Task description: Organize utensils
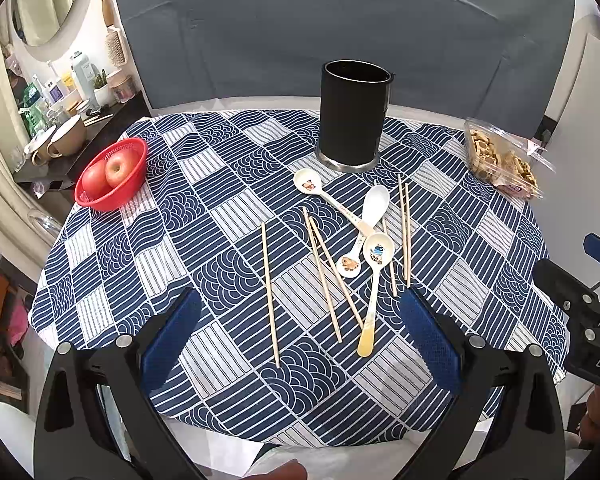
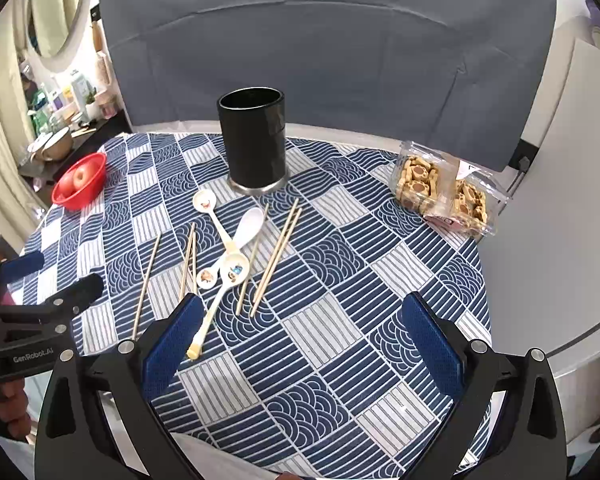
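Nearest, left gripper [image 1: 300, 336] with blue pads spread wide, nothing between them, hovering over the near edge of the blue-and-white patterned tablecloth [image 1: 220, 216]. Right gripper [image 2: 300, 336] likewise spread apart and empty, off to the right of the utensils.

Beyond the fingertips, loose on the cloth: four spoons and six chopsticks, as far as can be counted.
- A yellow-handled spoon [image 1: 374, 280], closest, bowl pointing away, cartoon print in the bowl.
- A small spoon [image 1: 350, 264] just left of it, its handle crossing under the others.
- A plain white spoon [image 1: 374, 206] tilted up to the right.
- A long printed spoon [image 1: 328, 198] farthest, bowl up-left, its handle meeting the white one's.
- A single chopstick [image 1: 270, 292] alone at the left.
- A crossed pair [image 1: 326, 280] between that one and the spoons.
- A right-hand pair [image 1: 405, 228] lying side by side, nearly parallel.
- One more stick [image 1: 390, 260] between the spoons and the right-hand pair, partly hidden.

Farther back, centred, one black cylindrical holder [image 1: 354, 114], upright, open-topped, on a metal base; inside cannot be seen.

At the far left edge, one red basket [image 1: 134, 184] holding two apples [image 1: 118, 170]. At the far right, one clear plastic box of cookies [image 2: 440, 188]. Behind everything, a grey backdrop [image 1: 340, 32].
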`<state>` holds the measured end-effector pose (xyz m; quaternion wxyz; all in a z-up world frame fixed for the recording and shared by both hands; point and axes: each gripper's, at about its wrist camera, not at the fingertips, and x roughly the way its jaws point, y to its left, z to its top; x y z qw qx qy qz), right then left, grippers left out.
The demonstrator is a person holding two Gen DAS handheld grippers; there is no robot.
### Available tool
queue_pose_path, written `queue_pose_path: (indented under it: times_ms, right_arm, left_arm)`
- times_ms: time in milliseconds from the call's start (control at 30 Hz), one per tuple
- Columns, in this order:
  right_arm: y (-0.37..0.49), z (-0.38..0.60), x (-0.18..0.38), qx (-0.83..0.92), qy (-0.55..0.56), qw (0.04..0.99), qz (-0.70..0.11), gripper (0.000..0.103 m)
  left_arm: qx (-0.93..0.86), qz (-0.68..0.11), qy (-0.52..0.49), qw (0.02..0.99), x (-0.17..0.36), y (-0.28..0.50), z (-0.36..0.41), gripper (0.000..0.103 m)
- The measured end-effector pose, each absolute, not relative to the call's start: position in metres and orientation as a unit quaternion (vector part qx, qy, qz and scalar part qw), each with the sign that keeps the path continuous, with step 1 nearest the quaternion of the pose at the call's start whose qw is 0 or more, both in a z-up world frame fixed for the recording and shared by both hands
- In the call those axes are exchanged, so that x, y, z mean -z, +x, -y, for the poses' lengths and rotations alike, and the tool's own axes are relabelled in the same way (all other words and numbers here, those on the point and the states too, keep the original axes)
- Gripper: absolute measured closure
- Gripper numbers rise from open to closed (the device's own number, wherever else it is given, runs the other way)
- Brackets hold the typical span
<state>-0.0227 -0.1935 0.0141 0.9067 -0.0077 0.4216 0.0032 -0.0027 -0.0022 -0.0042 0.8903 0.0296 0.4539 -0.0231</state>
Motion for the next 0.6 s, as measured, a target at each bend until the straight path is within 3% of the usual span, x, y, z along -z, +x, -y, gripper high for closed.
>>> queue_pose_path:
  times_ms: [600]
  right_arm:
    - [0.01,0.202,-0.008,0.014,-0.054,0.892,-0.448,0.008]
  left_arm:
    - [0.01,-0.485,0.026,0.874,0.019,0.039,-0.014,0.006]
